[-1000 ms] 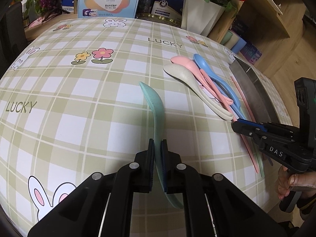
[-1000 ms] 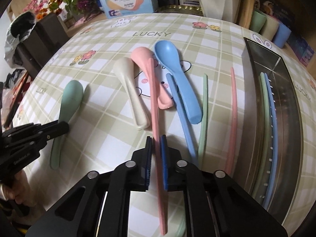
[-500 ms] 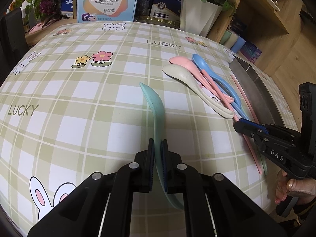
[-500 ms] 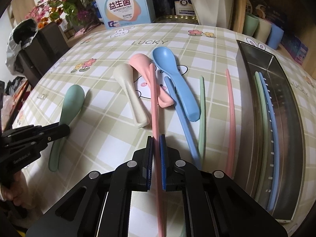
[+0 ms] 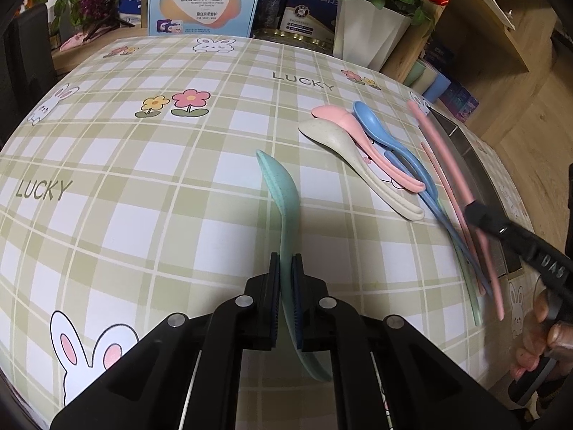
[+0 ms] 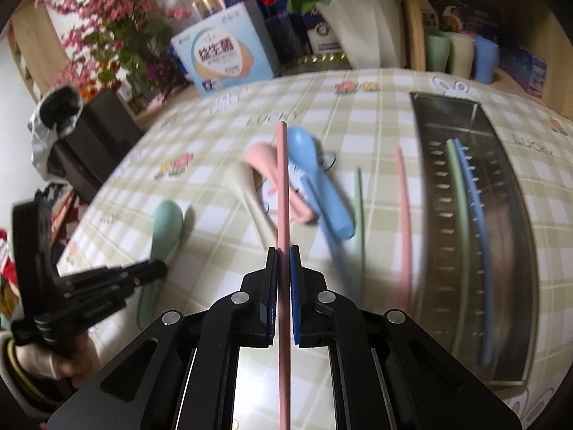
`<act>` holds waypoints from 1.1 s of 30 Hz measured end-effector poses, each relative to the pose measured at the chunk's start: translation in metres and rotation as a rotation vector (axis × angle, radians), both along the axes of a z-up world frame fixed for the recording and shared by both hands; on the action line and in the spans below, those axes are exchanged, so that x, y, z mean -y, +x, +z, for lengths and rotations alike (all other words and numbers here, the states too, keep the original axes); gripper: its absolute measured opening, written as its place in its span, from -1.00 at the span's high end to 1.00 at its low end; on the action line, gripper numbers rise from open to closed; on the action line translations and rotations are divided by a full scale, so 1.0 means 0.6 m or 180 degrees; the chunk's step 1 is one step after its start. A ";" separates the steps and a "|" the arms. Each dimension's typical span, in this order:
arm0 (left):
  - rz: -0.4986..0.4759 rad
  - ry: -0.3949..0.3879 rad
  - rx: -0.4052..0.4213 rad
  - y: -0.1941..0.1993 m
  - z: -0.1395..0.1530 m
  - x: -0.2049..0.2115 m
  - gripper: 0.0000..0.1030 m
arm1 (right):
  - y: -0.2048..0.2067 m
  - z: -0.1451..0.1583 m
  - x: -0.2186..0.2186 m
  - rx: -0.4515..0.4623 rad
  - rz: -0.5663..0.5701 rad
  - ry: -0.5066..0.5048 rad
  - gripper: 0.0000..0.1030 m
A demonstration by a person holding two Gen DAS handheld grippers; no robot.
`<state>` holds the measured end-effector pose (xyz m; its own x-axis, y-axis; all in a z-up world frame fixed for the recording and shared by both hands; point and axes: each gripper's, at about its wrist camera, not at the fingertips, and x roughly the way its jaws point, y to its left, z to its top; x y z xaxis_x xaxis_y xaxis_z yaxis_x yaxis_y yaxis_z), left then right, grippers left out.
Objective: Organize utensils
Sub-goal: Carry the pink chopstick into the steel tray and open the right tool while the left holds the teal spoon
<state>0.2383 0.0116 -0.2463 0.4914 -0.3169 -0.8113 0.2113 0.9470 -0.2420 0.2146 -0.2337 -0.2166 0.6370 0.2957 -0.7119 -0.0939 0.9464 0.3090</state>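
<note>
My left gripper is shut on the handle of a mint green spoon, which rests on the checked tablecloth. My right gripper is shut on a pink chopstick and holds it lifted above the table. It shows in the left wrist view too. A cream spoon, a pink spoon and a blue spoon lie together mid-table. A metal tray at the right holds a green chopstick and a blue chopstick.
A blue, a green and a pink chopstick lie on the cloth between the spoons and the tray. Boxes, a white flower pot and several cups stand beyond the table's far edge.
My right gripper closed on the pink chopstick and lifted it off the table, tip up. The left gripper stayed shut on the green spoon.
</note>
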 end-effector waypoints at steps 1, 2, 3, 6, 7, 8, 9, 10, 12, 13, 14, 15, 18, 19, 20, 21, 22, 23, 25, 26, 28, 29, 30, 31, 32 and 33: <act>-0.0001 -0.0001 0.0003 -0.001 0.002 0.001 0.88 | -0.001 0.006 0.008 0.0036 -0.0046 0.0032 0.88; -0.0003 0.0007 0.0022 -0.002 0.006 0.002 0.88 | -0.002 0.012 0.017 0.0069 -0.0096 0.0064 0.88; -0.0005 0.0010 0.0045 -0.003 0.011 0.003 0.88 | -0.003 0.017 0.025 0.0093 -0.0134 0.0089 0.88; -0.0028 0.0018 0.0136 -0.006 0.035 0.010 0.88 | -0.007 0.029 0.048 0.0177 -0.0241 0.0155 0.88; -0.0032 0.0017 0.0155 -0.005 0.041 0.013 0.88 | -0.007 0.031 0.054 0.0197 -0.0268 0.0163 0.88; -0.0037 0.0011 0.0177 -0.005 0.048 0.015 0.88 | -0.008 0.032 0.061 0.0213 -0.0303 0.0169 0.88; -0.0047 0.0008 0.0204 -0.005 0.057 0.019 0.88 | -0.009 0.032 0.072 0.0225 -0.0362 0.0192 0.88; -0.0048 0.0012 0.0220 -0.004 0.062 0.022 0.88 | -0.010 0.032 0.081 0.0228 -0.0403 0.0210 0.88; -0.0053 0.0011 0.0243 -0.004 0.071 0.028 0.88 | -0.012 0.029 0.103 0.0231 -0.0521 0.0251 0.88; -0.0051 0.0013 0.0249 -0.002 0.076 0.033 0.88 | -0.013 0.028 0.115 0.0227 -0.0587 0.0266 0.88; -0.0056 0.0018 0.0251 -0.002 0.079 0.037 0.88 | -0.014 0.026 0.122 0.0227 -0.0635 0.0271 0.88; -0.0061 0.0024 0.0251 -0.002 0.080 0.040 0.88 | -0.015 0.024 0.137 0.0225 -0.0710 0.0280 0.88; -0.0081 0.0081 0.0258 0.001 0.085 0.053 0.88 | -0.016 0.018 0.171 0.0190 -0.0883 0.0269 0.88; -0.0090 0.0096 0.0247 0.002 0.085 0.057 0.88 | -0.016 0.016 0.181 0.0172 -0.0929 0.0256 0.88; -0.0090 0.0108 0.0242 0.001 0.085 0.060 0.88 | -0.015 0.013 0.187 0.0150 -0.0964 0.0223 0.88; -0.0096 0.0119 0.0235 0.002 0.084 0.065 0.88 | -0.014 0.010 0.194 0.0128 -0.0995 0.0186 0.88; -0.0103 0.0127 0.0228 0.002 0.084 0.068 0.88 | -0.012 0.006 0.199 0.0105 -0.1013 0.0163 0.88; -0.0107 0.0134 0.0221 0.002 0.083 0.071 0.88 | -0.010 0.001 0.203 0.0077 -0.1029 0.0128 0.88; -0.0106 0.0143 0.0193 0.001 0.080 0.077 0.88 | -0.007 -0.007 0.204 0.0037 -0.1042 0.0083 0.88; -0.0099 0.0135 0.0175 0.001 0.079 0.079 0.88 | -0.005 -0.012 0.205 0.0012 -0.1042 0.0083 0.88; -0.0081 0.0110 0.0154 -0.001 0.077 0.083 0.88 | 0.002 -0.018 0.202 -0.0039 -0.1039 0.0059 0.88; -0.0076 0.0104 0.0151 -0.002 0.076 0.083 0.88 | 0.004 -0.020 0.201 -0.0050 -0.1032 0.0050 0.88; -0.0072 0.0096 0.0145 -0.003 0.076 0.083 0.88 | 0.009 -0.022 0.200 -0.0067 -0.1031 0.0033 0.88; -0.0062 0.0084 0.0134 -0.003 0.075 0.083 0.88 | 0.014 -0.023 0.200 -0.0085 -0.1029 0.0050 0.88; -0.0057 0.0080 0.0130 -0.003 0.075 0.083 0.88 | 0.017 -0.025 0.200 -0.0106 -0.1033 0.0062 0.88; -0.0051 0.0078 0.0129 -0.003 0.075 0.082 0.88 | 0.019 -0.026 0.199 -0.0121 -0.1037 0.0067 0.88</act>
<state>0.2365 -0.0379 -0.2016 0.5191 -0.3052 -0.7984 0.2355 0.9490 -0.2096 0.2260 -0.3530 -0.2319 0.6735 0.0956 -0.7330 0.2247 0.9182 0.3262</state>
